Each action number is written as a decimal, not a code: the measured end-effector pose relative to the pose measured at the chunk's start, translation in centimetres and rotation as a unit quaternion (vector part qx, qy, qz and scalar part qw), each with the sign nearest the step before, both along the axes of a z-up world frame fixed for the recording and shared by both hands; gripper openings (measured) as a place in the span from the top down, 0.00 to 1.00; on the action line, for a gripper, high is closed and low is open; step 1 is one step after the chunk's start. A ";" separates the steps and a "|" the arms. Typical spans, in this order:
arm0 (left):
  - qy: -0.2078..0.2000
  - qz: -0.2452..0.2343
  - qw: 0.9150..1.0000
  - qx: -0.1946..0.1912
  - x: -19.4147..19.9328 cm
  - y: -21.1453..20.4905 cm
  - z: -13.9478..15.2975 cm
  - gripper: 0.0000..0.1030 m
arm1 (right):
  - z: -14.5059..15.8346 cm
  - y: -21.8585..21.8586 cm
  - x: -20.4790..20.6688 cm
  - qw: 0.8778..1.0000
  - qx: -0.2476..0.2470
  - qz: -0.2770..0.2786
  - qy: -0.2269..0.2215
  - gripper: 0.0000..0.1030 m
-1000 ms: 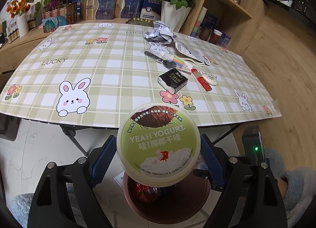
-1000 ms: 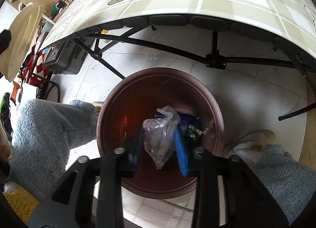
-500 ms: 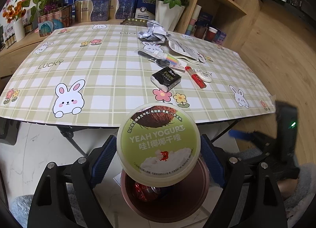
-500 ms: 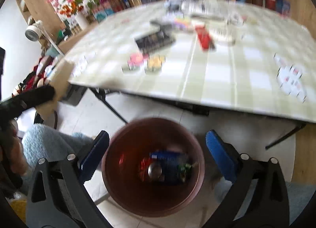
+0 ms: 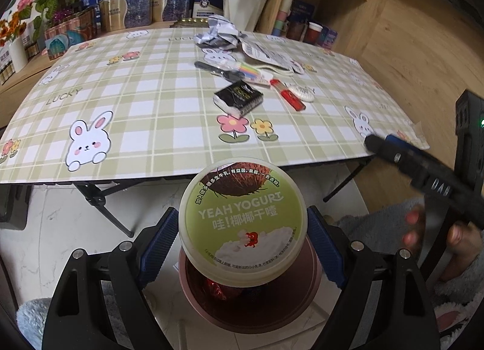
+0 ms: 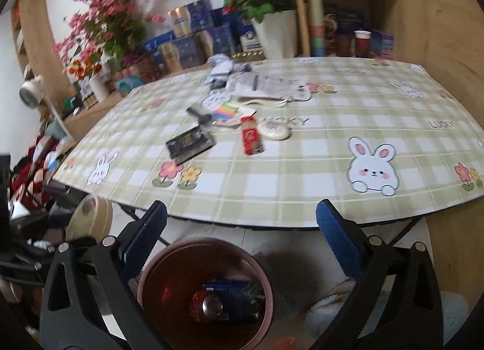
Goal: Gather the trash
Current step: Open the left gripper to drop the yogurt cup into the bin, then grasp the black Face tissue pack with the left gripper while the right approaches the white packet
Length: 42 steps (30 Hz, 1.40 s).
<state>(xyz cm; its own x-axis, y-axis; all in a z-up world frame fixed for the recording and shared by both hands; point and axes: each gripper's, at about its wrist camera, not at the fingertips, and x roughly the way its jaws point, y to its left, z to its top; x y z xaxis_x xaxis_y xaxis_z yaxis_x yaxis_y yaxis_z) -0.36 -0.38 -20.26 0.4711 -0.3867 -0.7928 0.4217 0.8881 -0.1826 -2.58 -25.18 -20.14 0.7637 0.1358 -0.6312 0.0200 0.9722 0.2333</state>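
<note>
Over the floor in front of the table, the left gripper [image 5: 243, 230] is clamping a round yogurt tub [image 5: 243, 220] between its blue pads, the green lid facing the camera. Directly beneath the tub, the reddish-brown bin [image 5: 248, 304] is standing on the pale floor, with a red wrapper showing inside its rim. Beyond, the table [image 5: 151, 101] is carrying a green plaid cloth printed with rabbits and flowers. Trash is lying right of its centre: a black packet [image 5: 238, 98] nearest the front edge, a red tube [image 5: 288, 94] just to its right with a white oval piece [image 5: 301, 93] touching it, a dark spoon-like utensil [image 5: 216, 70] and a rainbow-striped wrapper [image 5: 249, 71] behind, flat printed pouches [image 5: 266, 54] farther back, and crumpled paper [image 5: 220, 33] at the far edge. At the right of the left wrist view, the right gripper [image 5: 390, 147] is showing as a blurred black body held by a hand [image 5: 435, 229]. Seen from the right wrist camera, the right gripper [image 6: 242, 235] is standing wide with nothing between its pads, its jaws having just been opening, above the bin [image 6: 157, 277], which is holding a blue packet [image 6: 230, 292] and a can [image 6: 211, 307].
</note>
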 end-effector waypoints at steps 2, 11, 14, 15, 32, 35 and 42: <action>0.004 -0.003 1.000 0.004 0.0 -0.3 -0.3 0.20 | 0.3 -0.3 -0.3 1.000 -0.001 -0.002 -0.010 0.06; 0.049 -0.040 0.998 0.020 0.5 -2.3 -2.7 0.20 | 0.4 -1.0 -0.4 1.000 0.006 -0.008 -0.018 0.06; 0.046 -0.063 0.997 0.018 0.3 -3.4 -2.7 0.18 | 0.4 -1.1 -0.4 1.000 0.005 -0.011 -0.018 0.06; 0.043 -0.066 0.997 0.017 0.3 -3.6 -2.6 0.13 | 0.4 -1.2 -0.4 1.000 0.005 -0.013 -0.018 0.06; -0.034 0.056 0.998 -0.011 2.2 1.8 1.5 0.06 | 0.4 -1.1 0.1 1.000 0.019 -0.011 -0.004 0.06; -0.044 0.072 0.996 -0.011 2.5 2.7 2.0 0.06 | 0.4 -1.0 0.5 1.000 0.019 -0.009 0.005 0.06; -0.066 0.090 0.994 0.003 3.4 4.1 3.1 0.06 | 0.6 -0.9 1.4 0.999 0.028 -0.004 0.018 0.06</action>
